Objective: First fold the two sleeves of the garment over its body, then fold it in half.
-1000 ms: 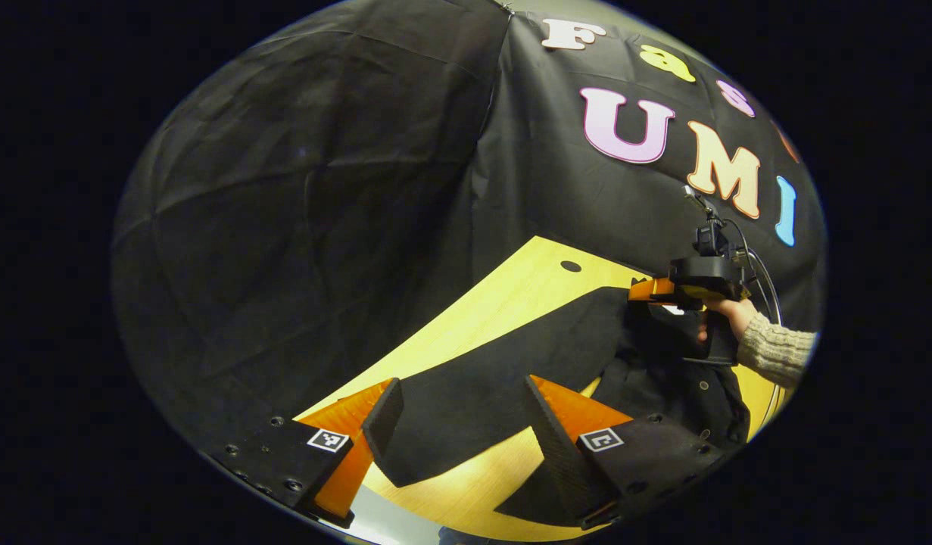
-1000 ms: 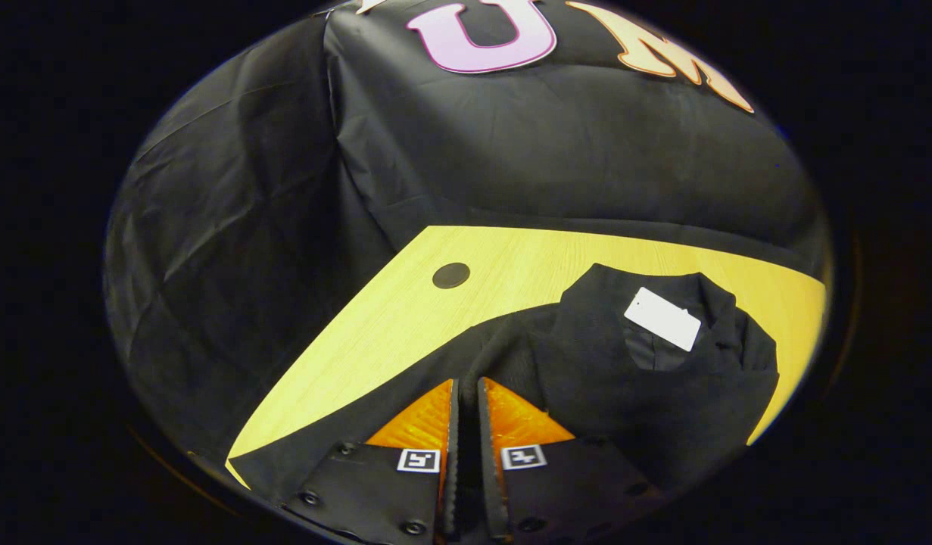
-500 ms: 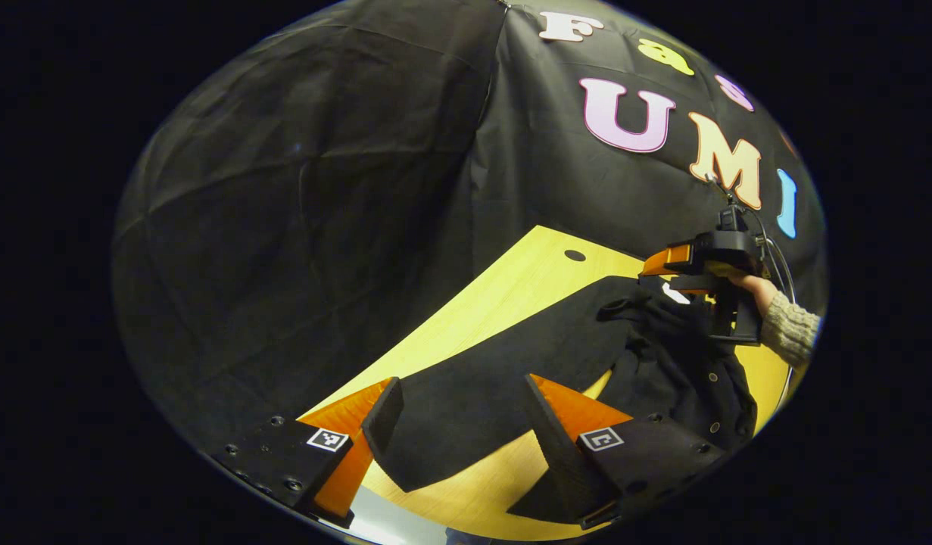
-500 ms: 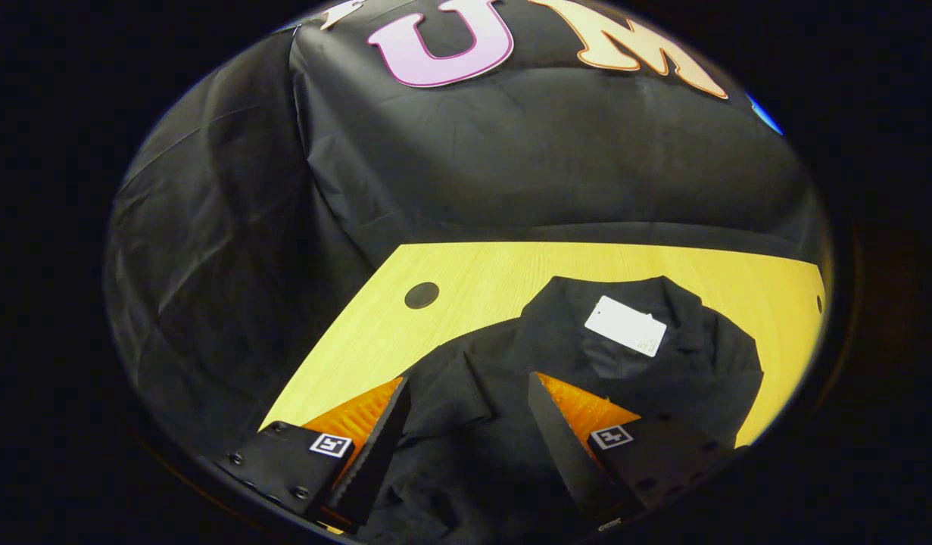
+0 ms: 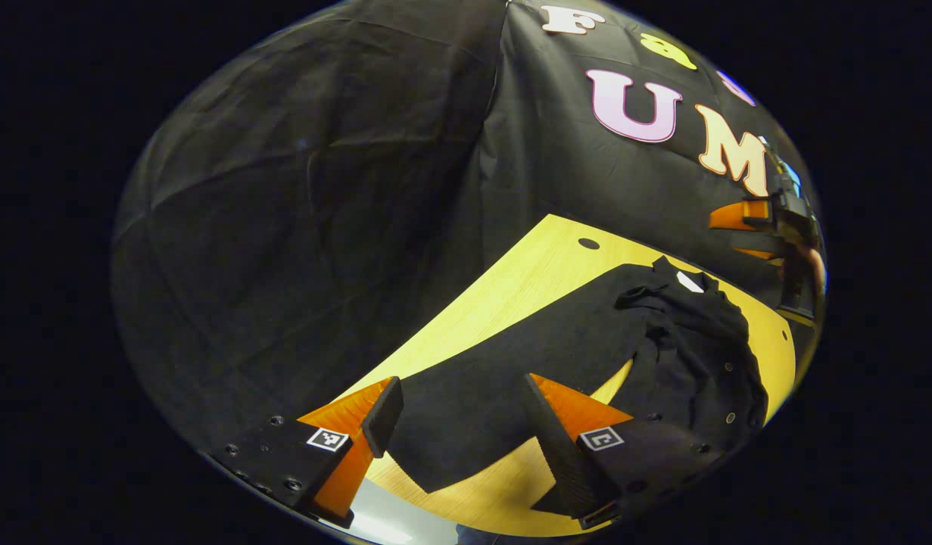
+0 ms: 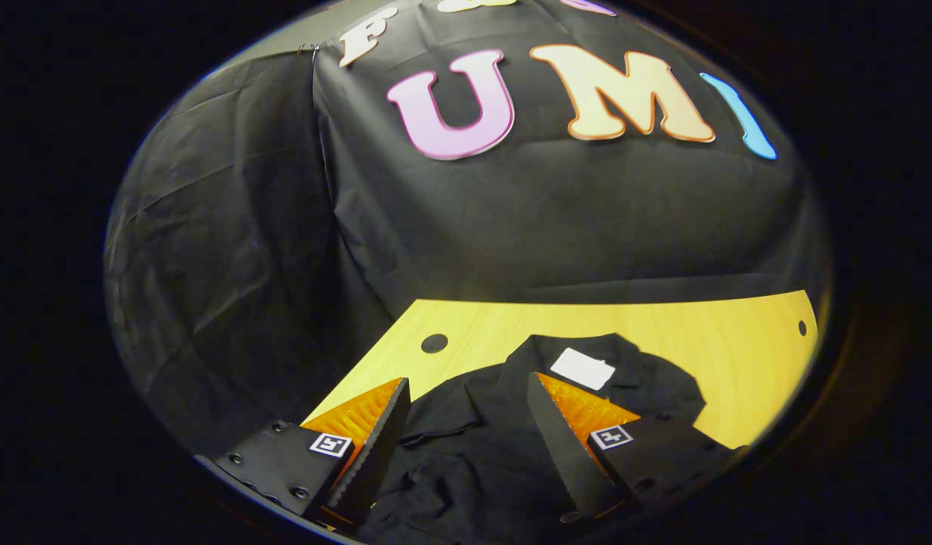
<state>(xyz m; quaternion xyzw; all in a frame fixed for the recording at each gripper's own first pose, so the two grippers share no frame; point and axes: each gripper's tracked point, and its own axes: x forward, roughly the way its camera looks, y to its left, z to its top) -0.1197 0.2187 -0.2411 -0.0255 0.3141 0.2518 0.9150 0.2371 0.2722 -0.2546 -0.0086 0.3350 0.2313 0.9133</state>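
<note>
A black garment lies on the wooden table, its white neck tag toward the far side. One long sleeve stretches flat toward me and passes between the fingers of my left gripper, which stands open just above it. The other sleeve lies bunched over the body near the collar. In the right gripper view, my right gripper is open above the crumpled garment, with the tag just beyond its right finger. In the left gripper view, the right gripper hovers high at the far right.
The booth's black cloth wall closes the table's far and left sides. The table has a round cable hole at the back left and a small hole at the right. The table's near edge runs below the left gripper.
The right gripper opened, let go of the sleeve it held over the body, then rose up and back from the garment. The left gripper has barely moved.
</note>
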